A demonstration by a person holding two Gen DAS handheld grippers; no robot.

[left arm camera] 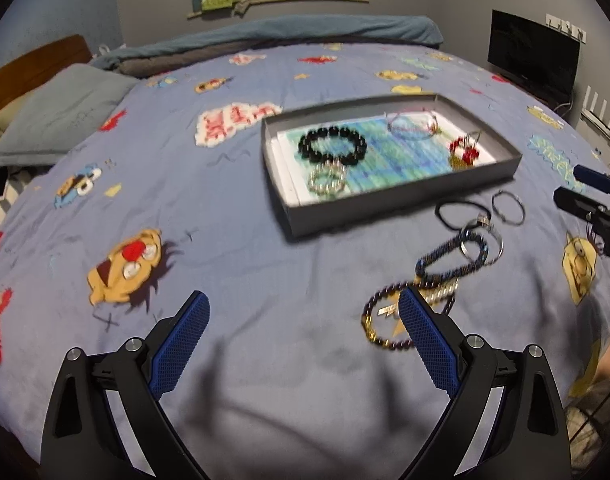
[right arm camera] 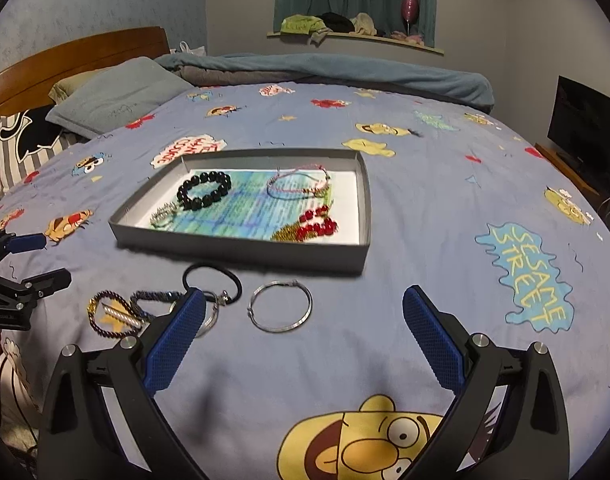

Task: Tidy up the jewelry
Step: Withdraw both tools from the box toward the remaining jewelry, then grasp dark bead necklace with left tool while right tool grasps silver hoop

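On blue cartoon bedspread: shallow grey box holds black bead bracelet, silver bracelet, pink cord bracelet, red bead bracelet. In front of box, loose on bedspread: black hair tie, thin silver bangle, dark braided bracelet, purple-gold bead bracelet to their left. Left gripper jaws wide apart, holding nothing, right finger overlapping bead bracelet in view. Right gripper jaws wide apart, empty, bangle between fingers in view.

Left gripper, right gripper: jaws wide apart, nothing held.
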